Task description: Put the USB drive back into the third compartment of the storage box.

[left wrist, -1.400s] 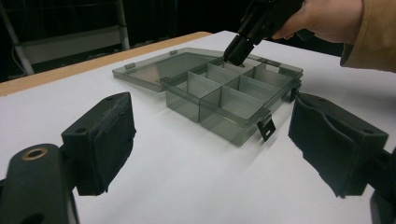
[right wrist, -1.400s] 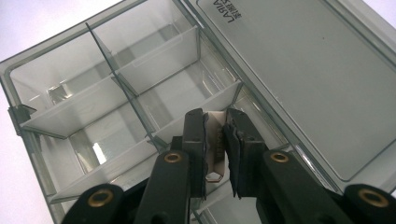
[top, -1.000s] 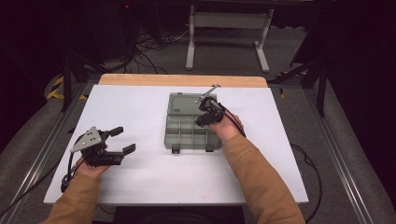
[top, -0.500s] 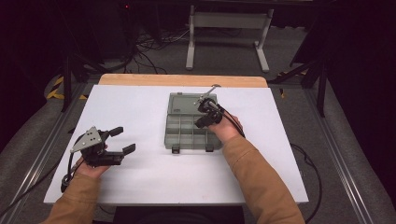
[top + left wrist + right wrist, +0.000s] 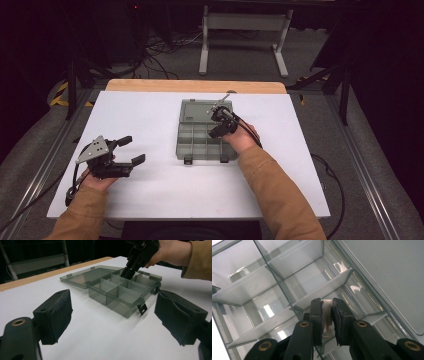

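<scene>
Right gripper [image 5: 327,315]: clamping a small metal piece [image 5: 327,317] over the organizer box [image 5: 192,145]; lowering it straight into one compartment.
Left gripper [image 5: 127,150]: jaws apart, idling left of the box.

Lit brightly from above on the white table [image 5: 150,195], with dim, near-black surroundings beyond its edges. Soft, short shadows under the left tool [image 5: 127,150] and beside the organizer box [image 5: 200,145]. Slightly soft and grainy from the high view. Sharp on the box in the left gripper view, blurred on the 2 near pads [image 5: 56,315]. Strong white glare patches on the clear dividers [image 5: 324,290] in the right gripper view, near black parts slightly out of focus at the bottom.
</scene>
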`<act>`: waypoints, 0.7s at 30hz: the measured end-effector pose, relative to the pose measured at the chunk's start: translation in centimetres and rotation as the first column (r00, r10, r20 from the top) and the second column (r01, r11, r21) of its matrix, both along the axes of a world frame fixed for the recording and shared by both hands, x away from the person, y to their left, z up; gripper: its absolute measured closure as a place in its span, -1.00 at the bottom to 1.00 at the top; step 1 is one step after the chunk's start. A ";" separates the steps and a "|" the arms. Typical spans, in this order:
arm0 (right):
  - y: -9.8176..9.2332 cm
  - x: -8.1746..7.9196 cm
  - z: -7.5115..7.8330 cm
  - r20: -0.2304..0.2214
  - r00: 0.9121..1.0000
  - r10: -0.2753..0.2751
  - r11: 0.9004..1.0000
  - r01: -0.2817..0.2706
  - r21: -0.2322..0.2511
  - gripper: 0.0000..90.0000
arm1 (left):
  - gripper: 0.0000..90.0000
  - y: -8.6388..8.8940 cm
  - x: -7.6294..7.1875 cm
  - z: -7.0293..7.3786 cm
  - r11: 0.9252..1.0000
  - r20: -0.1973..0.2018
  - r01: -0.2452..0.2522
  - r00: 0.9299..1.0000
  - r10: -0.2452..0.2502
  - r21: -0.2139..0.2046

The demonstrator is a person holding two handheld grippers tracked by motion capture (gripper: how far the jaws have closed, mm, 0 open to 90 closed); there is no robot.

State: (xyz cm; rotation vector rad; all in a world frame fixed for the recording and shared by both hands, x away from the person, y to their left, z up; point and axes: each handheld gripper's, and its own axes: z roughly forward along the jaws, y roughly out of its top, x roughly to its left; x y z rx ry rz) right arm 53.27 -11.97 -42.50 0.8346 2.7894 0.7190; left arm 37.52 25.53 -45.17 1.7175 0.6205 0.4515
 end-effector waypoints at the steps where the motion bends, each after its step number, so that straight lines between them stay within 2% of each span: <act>1: 0.0 0.0 0.0 -0.005 1.000 0.000 1.000 0.000 0.005 0.74 | -0.66 0.0 0.0 0.0 1.000 0.000 0.000 1.000 0.000 -0.001; 8: -0.2 -0.3 0.5 0.019 1.000 0.007 1.000 -0.007 0.013 0.69 | -0.66 -0.1 0.1 -0.1 1.000 -0.001 0.003 1.000 -0.003 0.000; 11: -0.6 -0.5 1.1 0.032 0.999 0.002 1.000 -0.002 0.025 0.80 | -0.66 -0.1 0.3 -0.1 1.000 -0.006 -0.001 1.000 0.001 -0.003; 15: -1.4 -1.0 2.1 0.052 0.999 -0.006 0.999 0.003 0.052 0.98 | -0.59 -0.2 0.6 0.3 1.000 -0.038 0.006 0.999 -0.006 0.000; 18: -2.3 -1.4 3.1 0.068 0.998 -0.014 0.997 0.009 0.082 1.00 | -0.45 -0.4 1.0 0.9 1.000 -0.075 0.008 0.997 -0.007 0.021; 21: -3.2 -1.9 4.0 0.085 0.996 -0.014 0.994 0.005 0.105 1.00 | -0.33 -0.5 1.7 1.4 0.999 -0.095 0.008 0.995 -0.005 0.034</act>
